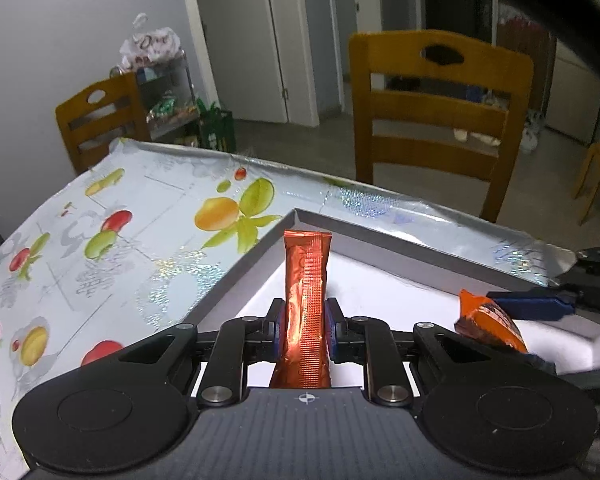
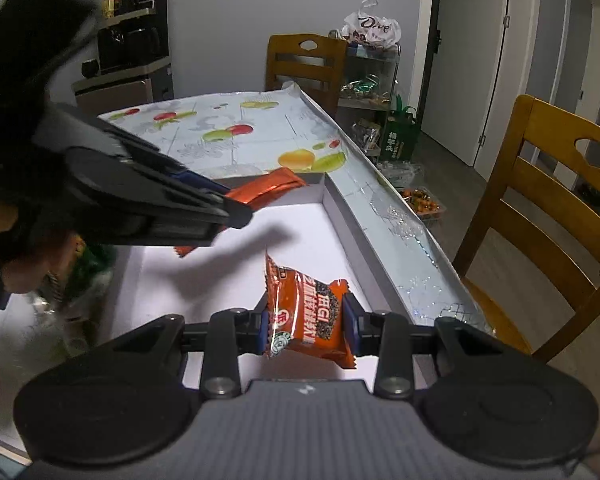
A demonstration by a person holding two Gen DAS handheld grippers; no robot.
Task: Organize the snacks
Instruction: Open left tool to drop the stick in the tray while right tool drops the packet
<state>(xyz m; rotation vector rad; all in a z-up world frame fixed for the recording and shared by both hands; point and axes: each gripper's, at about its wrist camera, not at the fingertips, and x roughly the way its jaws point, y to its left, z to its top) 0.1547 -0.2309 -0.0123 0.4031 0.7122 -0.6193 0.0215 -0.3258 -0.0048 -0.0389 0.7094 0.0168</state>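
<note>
- Left gripper (image 1: pixel 303 330) is clamped on a long orange foil snack stick (image 1: pixel 306 300), its blue pads pressing both sides of the wrapper about midway along; the stick points forward, its crimped far end reaching toward the far corner of the box.
- From the right wrist camera that same left gripper (image 2: pixel 236 212) comes in from the left edge, carrying the snack stick (image 2: pixel 272 188) above the white floor at the far end of the box and casting a shadow on it.
- White shallow box (image 1: pixel 420 254), with grey outer walls, sits on the table, which is covered by a shiny fruit-print cloth (image 1: pixel 140 216); the box lies near the cloth's right edge.
- Right gripper (image 2: pixel 305 330) is closed on a square orange snack packet (image 2: pixel 308 316) printed with Chinese characters and a dark sesame-like picture; the fingers squeeze its left and right sides, and it is held tilted above the near part of the box floor (image 2: pixel 220 280).
- Seen from the left wrist camera, the right gripper (image 1: pixel 540 308) enters at the right edge with that packet (image 1: pixel 488 324) at its tip, over the box.
- Wooden chairs stand beyond the table: one at its far side (image 1: pixel 440 116) and one at the left end (image 1: pixel 96 120).
- Metal rack (image 2: pixel 368 80) behind the far chair carries a white Dove bag (image 2: pixel 374 24) on top.
</note>
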